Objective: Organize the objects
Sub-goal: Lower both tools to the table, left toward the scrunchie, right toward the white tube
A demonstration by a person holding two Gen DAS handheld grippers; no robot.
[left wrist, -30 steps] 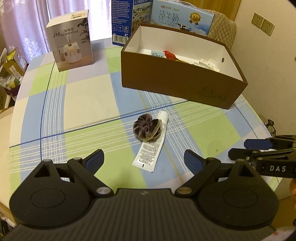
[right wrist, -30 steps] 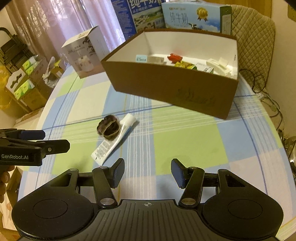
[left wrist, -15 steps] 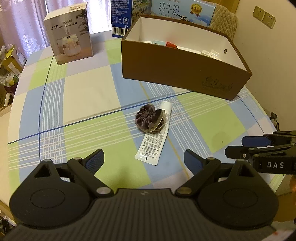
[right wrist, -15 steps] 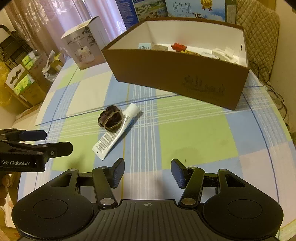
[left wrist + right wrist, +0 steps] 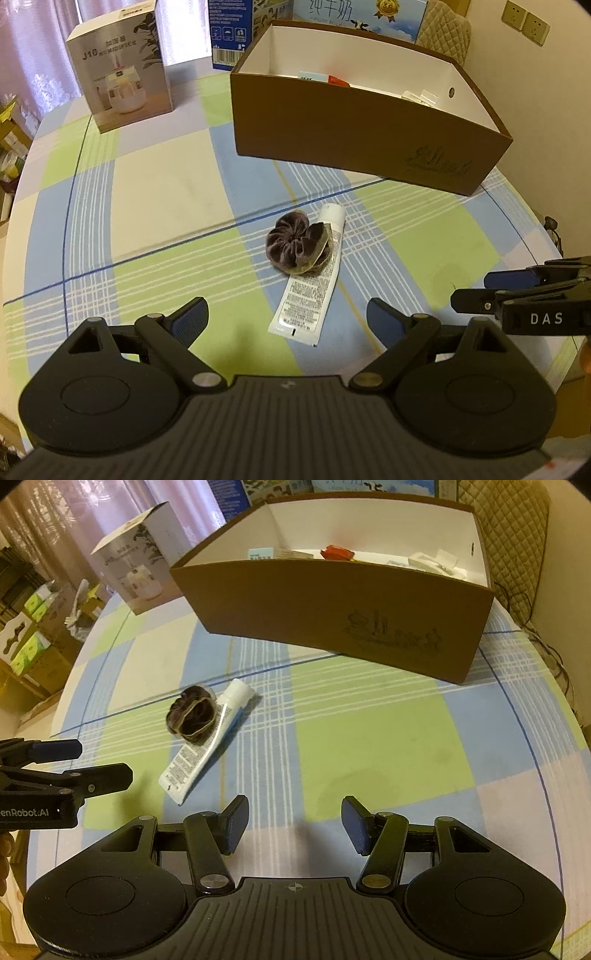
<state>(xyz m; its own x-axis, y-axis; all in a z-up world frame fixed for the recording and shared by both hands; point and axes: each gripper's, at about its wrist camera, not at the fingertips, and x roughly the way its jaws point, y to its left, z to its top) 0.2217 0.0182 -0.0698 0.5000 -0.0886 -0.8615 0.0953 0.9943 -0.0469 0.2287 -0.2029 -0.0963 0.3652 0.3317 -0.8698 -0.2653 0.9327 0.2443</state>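
Note:
A dark brown velvet scrunchie (image 5: pixel 295 246) (image 5: pixel 194 716) lies partly on a white tube (image 5: pixel 310 284) (image 5: pixel 207 746) in the middle of the checked tablecloth. Behind them stands an open brown cardboard box (image 5: pixel 369 133) (image 5: pixel 332 613) holding several small items. My left gripper (image 5: pixel 288 319) is open, low over the cloth, with the tube's flat end between its fingers' line; it also shows at the left edge of the right wrist view (image 5: pixel 85 764). My right gripper (image 5: pixel 293 821) is open and empty, to the right of the tube, and shows at the right of the left wrist view (image 5: pixel 476 288).
A white humidifier carton (image 5: pixel 122 70) (image 5: pixel 144 565) stands at the back left. Blue milk cartons (image 5: pixel 332 11) stand behind the brown box. A quilted chair back (image 5: pixel 517 531) and a wall lie to the right. Stacked boxes (image 5: pixel 26 635) sit beyond the table's left edge.
Both grippers have dropped lower and moved forward toward the scrunchie and tube, which now look larger and closer. Both stay open. Nothing on the table has moved.

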